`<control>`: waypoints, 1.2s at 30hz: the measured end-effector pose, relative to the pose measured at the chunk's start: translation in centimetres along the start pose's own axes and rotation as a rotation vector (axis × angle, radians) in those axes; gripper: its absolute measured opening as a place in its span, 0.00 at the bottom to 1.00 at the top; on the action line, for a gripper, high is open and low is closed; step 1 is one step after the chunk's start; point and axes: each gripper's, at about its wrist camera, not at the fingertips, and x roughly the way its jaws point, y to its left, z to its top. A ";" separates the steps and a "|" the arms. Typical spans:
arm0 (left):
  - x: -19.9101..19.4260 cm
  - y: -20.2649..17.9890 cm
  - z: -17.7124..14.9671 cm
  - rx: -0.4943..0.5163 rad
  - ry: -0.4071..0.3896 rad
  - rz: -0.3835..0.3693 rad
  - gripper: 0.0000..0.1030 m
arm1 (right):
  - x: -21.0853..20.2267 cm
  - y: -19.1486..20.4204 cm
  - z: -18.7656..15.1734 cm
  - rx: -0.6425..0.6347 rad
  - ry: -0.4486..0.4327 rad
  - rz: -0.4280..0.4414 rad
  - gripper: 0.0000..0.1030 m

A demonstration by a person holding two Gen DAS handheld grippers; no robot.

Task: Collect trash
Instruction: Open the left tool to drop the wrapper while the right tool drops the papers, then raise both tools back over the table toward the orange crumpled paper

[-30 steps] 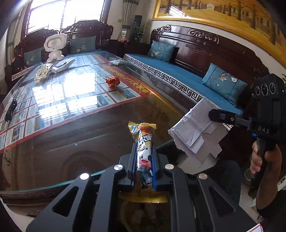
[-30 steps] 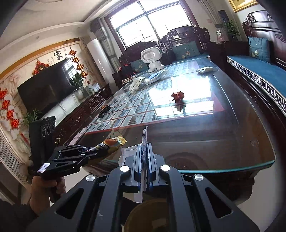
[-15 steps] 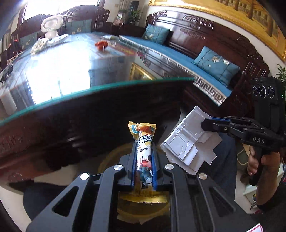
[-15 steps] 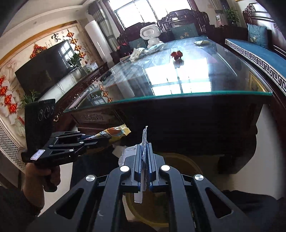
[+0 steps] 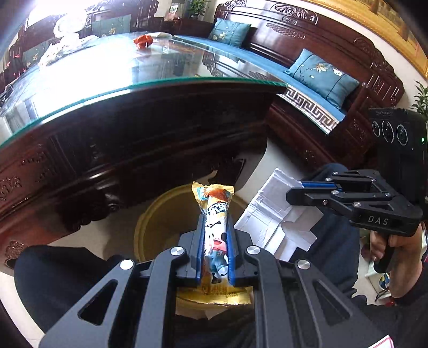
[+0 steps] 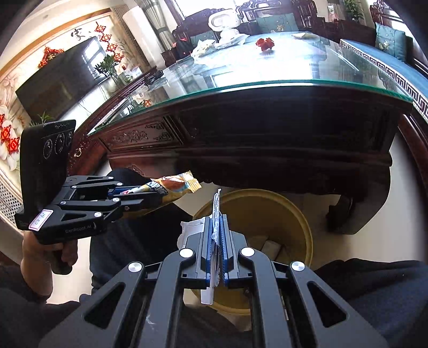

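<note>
My left gripper [image 5: 215,224] is shut on a yellow snack wrapper [image 5: 215,214] and holds it over a round yellow bin [image 5: 165,214] on the floor. My right gripper [image 6: 216,227] is shut on a torn white flattened carton [image 6: 215,211], seen edge-on, above the same bin [image 6: 291,214]. In the left wrist view the carton [image 5: 275,222] hangs from the right gripper [image 5: 297,190] beside the bin's right rim. In the right wrist view the left gripper [image 6: 149,195] holds the wrapper [image 6: 174,187] left of the bin.
The glass-topped dark wood table [image 5: 160,88] stands just beyond the bin. On it lie a red crumpled piece [image 5: 143,40], white crumpled items [image 6: 203,48] and a white robot toy [image 6: 223,22]. A blue-cushioned sofa [image 5: 307,80] is at the right. My legs flank the bin.
Both grippers have come down from table height to below the table edge, over the yellow bin. Each still holds its piece of trash.
</note>
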 end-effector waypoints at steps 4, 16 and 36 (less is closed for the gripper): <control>0.3 -0.1 -0.5 0.003 0.015 0.001 0.14 | 0.0 0.1 -0.7 -0.016 0.025 -0.030 0.12; 0.9 -0.6 -1.6 0.020 0.053 -0.022 0.23 | -0.6 0.2 -0.7 -0.009 0.005 0.016 0.13; -1.0 0.7 5.6 0.045 -0.103 0.029 0.32 | -3.6 -0.6 6.7 -0.021 -0.211 0.060 0.13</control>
